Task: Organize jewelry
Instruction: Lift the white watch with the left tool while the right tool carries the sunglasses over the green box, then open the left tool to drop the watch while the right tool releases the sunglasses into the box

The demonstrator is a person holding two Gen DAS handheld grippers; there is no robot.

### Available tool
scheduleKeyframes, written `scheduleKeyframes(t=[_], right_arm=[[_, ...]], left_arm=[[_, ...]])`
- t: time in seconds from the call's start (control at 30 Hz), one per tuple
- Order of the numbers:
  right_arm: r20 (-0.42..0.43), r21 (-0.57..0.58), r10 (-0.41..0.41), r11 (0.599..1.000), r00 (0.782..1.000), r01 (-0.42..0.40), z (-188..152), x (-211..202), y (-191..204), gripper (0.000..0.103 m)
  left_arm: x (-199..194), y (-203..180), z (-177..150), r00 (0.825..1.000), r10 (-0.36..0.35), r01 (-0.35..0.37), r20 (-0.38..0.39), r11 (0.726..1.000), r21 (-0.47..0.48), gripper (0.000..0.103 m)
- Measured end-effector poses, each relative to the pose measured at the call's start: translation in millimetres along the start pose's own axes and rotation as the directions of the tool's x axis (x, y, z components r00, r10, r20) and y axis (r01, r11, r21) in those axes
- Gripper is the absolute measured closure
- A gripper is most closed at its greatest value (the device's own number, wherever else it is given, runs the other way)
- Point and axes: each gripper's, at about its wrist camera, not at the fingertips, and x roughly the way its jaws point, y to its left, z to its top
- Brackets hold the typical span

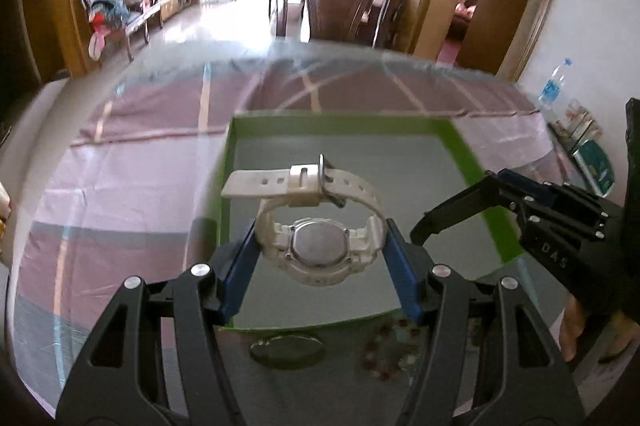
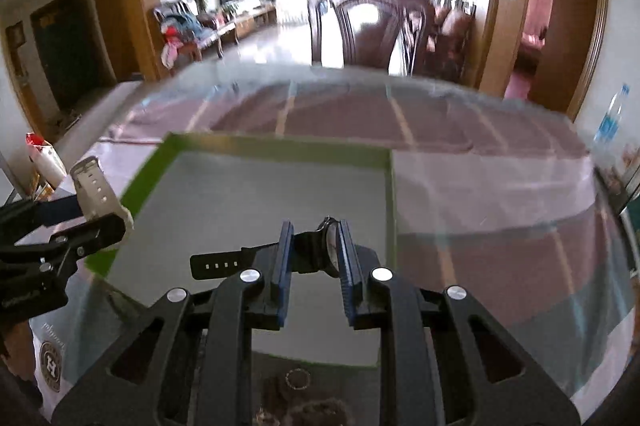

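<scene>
Two grippers each hold one watch above the green-rimmed tray (image 1: 476, 166). Left gripper (image 1: 320, 246): blue pads clamped on the white watch (image 1: 316, 222), caseback toward the camera, strap buckled, over the tray's left edge. Right gripper (image 2: 312, 258): closed on the black watch (image 2: 316, 246), strap end pointing left, near the tray's right edge. Table (image 2: 500, 194): covered by a pink cloth.
</scene>
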Motion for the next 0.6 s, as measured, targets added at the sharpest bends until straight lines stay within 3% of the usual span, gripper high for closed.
scheduleKeyframes(t=[0.13,0.2,0.27,0.33,0.5,0.6], right_arm=[[-0.008,0.008,0.004,1.0,1.0,-0.004,-6.5,8.3,-1.0,0.078],[0.005,0.007,0.008,1.0,1.0,-0.008,-7.5,-0.7,-2.3,0.059],[0.027,0.001,0.0,1.0,1.0,0.0,-10.4,-15.2,-4.0,0.048],[0.037,-0.01,-0.007,1.0,0.999,0.008,-17.1,-33.3,-7.4,0.046],[0.015,-0.008,-0.011,1.0,1.0,0.011,-51.3,-72.0,-22.4,0.046],[-0.037,-0.016,-0.027,1.0,0.999,0.026,-81.3,-71.6,-27.2,0.046]], left_arm=[[21.8,5.9,-5.5,1.0,-0.011,0.01,-0.03,1.0,-0.021,0.041],[23.3,11.4,-4.9,1.0,-0.021,0.02,-0.016,0.998,-0.053,0.034],[18.7,16.7,-7.0,1.0,-0.011,0.01,-0.011,0.997,-0.075,0.029],[9.3,20.8,-10.3,1.0,0.003,-0.004,-0.015,0.997,-0.081,0.028],[-28.6,20.1,-42.6,0.991,0.137,-0.137,-0.013,0.99,-0.045,0.025],[-47.8,16.1,-72.4,0.992,0.127,-0.127,0.008,0.992,-0.015,0.022]])
